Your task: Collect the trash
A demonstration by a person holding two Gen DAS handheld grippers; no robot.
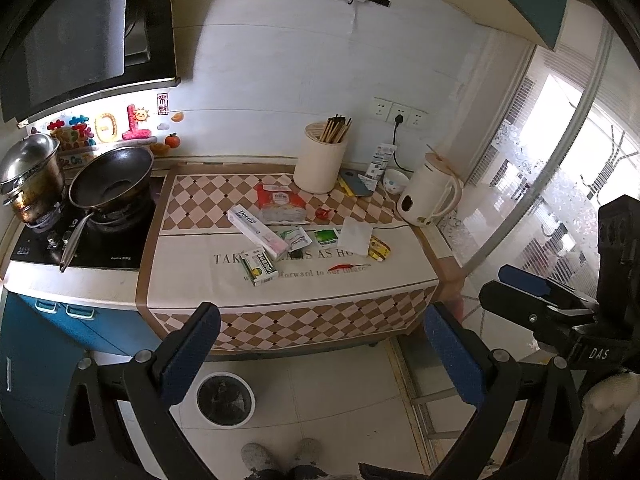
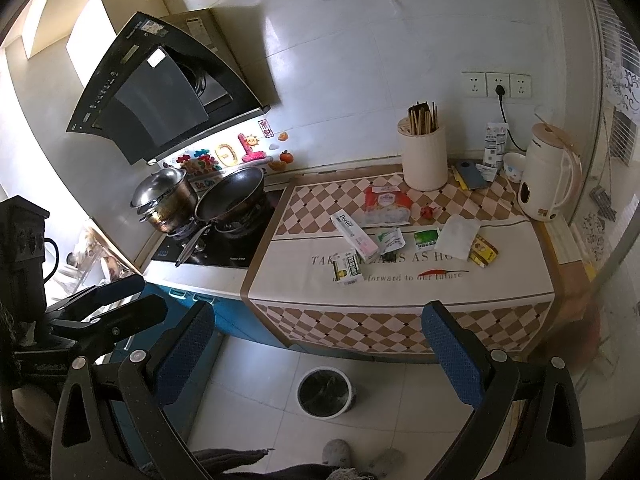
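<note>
Across the left wrist view, the worktop (image 1: pixel 288 284) is lying ahead under a checked cloth, and the trash is sitting scattered over its middle: a long white toothpaste box (image 1: pixel 257 232), a green and yellow box (image 1: pixel 259 267) nearer the front edge, a red and white noodle packet (image 1: pixel 280 203) farther back, a small green sachet (image 1: pixel 297 238), a green and white packet (image 1: pixel 326 238), a white napkin (image 1: pixel 355 235) and a yellow wrapper (image 1: pixel 378 249) to the right. A red crumpled wrapper (image 1: pixel 323 213) is lying just right of the noodle packet. The left gripper (image 1: pixel 320 354) is hovering well short of the worktop with its jaws standing wide apart and nothing between them. On the floor below, a round bin (image 1: pixel 225 399) with a dark liner is sitting near the cabinet. The right gripper (image 1: pixel 520 294) is showing at the right, its jaws apart and empty.

Over in the right wrist view, the right gripper (image 2: pixel 318 350) is holding its jaws wide apart, empty, above the floor. The bin (image 2: pixel 325 391) is standing beneath the worktop's near edge. The toothpaste box (image 2: pixel 354 230) and napkin (image 2: pixel 457 236) are resting on the cloth, with a cream kettle (image 2: pixel 546 178) at the far right and a chopstick holder (image 2: pixel 424 156) behind. A wok (image 2: pixel 231 197) and a lidded pot (image 2: pixel 166 199) are sitting on the stove at the left.
</note>
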